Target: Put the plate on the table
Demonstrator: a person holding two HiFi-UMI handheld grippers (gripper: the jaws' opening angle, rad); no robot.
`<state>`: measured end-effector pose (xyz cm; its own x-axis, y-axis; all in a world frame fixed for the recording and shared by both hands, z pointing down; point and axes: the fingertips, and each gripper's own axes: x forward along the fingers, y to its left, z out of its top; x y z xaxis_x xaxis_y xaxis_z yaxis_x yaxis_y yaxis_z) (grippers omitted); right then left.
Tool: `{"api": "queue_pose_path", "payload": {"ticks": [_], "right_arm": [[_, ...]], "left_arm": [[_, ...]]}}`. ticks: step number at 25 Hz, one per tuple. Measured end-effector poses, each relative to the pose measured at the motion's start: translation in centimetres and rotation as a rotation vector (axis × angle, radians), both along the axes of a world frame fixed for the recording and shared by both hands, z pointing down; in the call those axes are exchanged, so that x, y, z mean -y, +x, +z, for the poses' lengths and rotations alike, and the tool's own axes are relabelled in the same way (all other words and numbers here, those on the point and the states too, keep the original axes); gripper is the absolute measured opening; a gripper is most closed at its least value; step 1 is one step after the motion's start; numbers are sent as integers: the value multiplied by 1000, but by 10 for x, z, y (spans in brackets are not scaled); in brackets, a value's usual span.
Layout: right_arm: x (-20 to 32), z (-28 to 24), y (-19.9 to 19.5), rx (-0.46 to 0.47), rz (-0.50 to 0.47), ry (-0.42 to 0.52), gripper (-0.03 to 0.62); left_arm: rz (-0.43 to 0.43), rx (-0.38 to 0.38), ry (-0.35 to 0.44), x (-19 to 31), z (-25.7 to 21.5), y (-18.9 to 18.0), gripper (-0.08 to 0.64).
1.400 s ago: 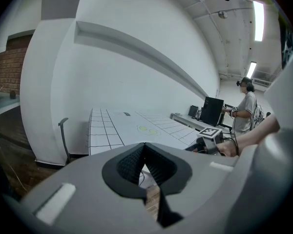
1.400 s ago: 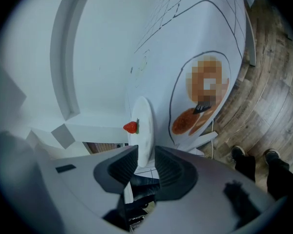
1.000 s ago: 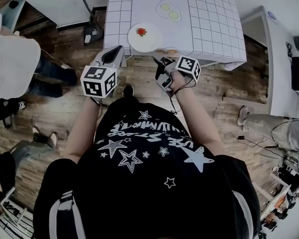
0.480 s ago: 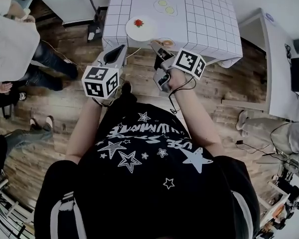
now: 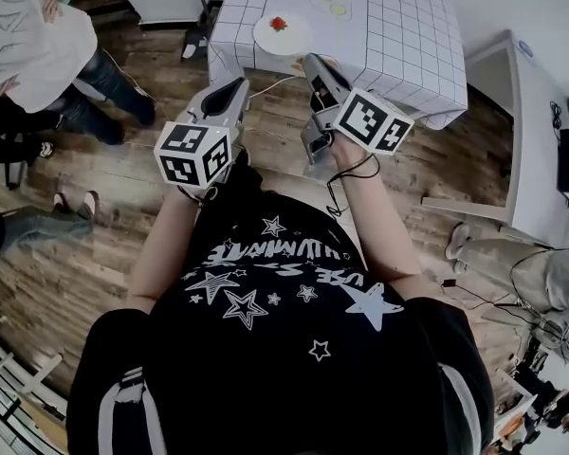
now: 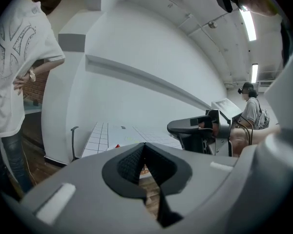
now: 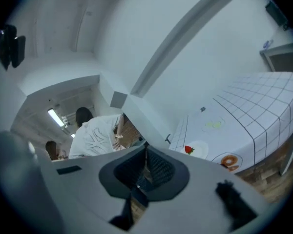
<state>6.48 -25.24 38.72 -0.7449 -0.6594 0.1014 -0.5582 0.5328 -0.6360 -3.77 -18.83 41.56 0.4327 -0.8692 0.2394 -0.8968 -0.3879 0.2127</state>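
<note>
A white plate (image 5: pixel 281 34) with a strawberry on it rests on the near part of the table with the white gridded cloth (image 5: pixel 398 27). Both grippers are held in the air on my side of the table's near edge, apart from the plate. My left gripper (image 5: pixel 235 85) is shut and holds nothing. My right gripper (image 5: pixel 313 63) is shut and empty too. The right gripper view has the plate (image 7: pixel 199 149) past the shut jaws, next to a doughnut picture (image 7: pixel 229 161). In the left gripper view only the strawberry (image 6: pixel 117 146) peeks over the gripper body.
A person in a white T-shirt (image 5: pixel 28 36) stands on the wooden floor at the left. Another white table (image 5: pixel 541 131) is at the right, with a person's legs (image 5: pixel 512 254) below it. A fried-egg picture (image 5: pixel 330 3) lies further back on the cloth.
Both grippers have risen toward the camera and drawn back from the table edge. The table and plate have slid toward the top of the head view. The plate stays on the cloth.
</note>
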Motion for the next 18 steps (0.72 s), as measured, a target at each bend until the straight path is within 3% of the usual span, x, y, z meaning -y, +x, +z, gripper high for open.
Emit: {"api": "queue_pose_path", "payload": {"ticks": [3,10,15,18], "right_arm": [[-7,0,-2,-29,-10,57,20],[-24,7,-5,-11,-36,62,20],[-40,7,-16,-128,-54,150,20],[-52,9,-22,-138,-44,152,20]], "left_arm": [[-8,5,11,-9,-5,-1,9],[0,17,7,-24,-9,-2,9],[47,8,-7,-35,-2,1,9],[71,1,-12,-47,-2,-1,9]]}}
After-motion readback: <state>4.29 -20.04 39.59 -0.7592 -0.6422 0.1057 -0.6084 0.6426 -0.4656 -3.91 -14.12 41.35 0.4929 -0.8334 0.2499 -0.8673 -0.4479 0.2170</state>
